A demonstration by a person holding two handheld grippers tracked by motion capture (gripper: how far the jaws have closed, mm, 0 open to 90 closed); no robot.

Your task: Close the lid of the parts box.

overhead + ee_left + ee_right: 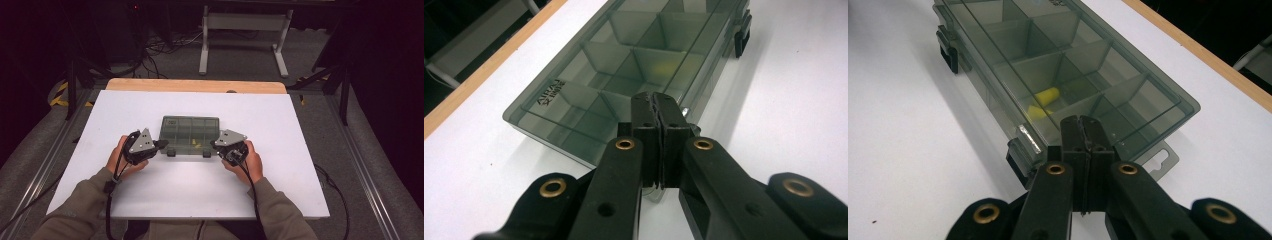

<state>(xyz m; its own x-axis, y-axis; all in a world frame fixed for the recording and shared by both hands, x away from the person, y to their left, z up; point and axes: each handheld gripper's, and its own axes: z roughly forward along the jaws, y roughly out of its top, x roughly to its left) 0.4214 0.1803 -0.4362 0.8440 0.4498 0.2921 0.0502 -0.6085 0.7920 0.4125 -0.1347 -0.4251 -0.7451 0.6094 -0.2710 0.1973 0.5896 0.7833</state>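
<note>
A smoky plastic box (190, 131) lies mid white table (280, 175), wooden edge (195, 85) behind, grey carpet and cables beyond; left gripper (162, 144) and right gripper (214, 144), jaws pressed together, flank its ends

the compartment box (190, 131) looks like smooth, glossy see-through plastic with a smoky grey-green tint; its lid catches the light, and raised lettering is moulded into one corner. its latches (950, 55) are darker, opaque plastic. inside, two small yellow pieces (1044, 102) look soft and matt, like foam. the left hand-held gripper (656, 107) and the right hand-held gripper (1083, 131) have matt black plastic jaws, slightly grainy, set with shiny brass-coloured metal eyelets. each carries a flat grey plate (141, 141) with a dull metal look. the counter (280, 165) is a smooth, matt white sheet over a pale wooden edge (195, 85). the sleeves (82, 197) are soft, matt olive cloth.
</note>
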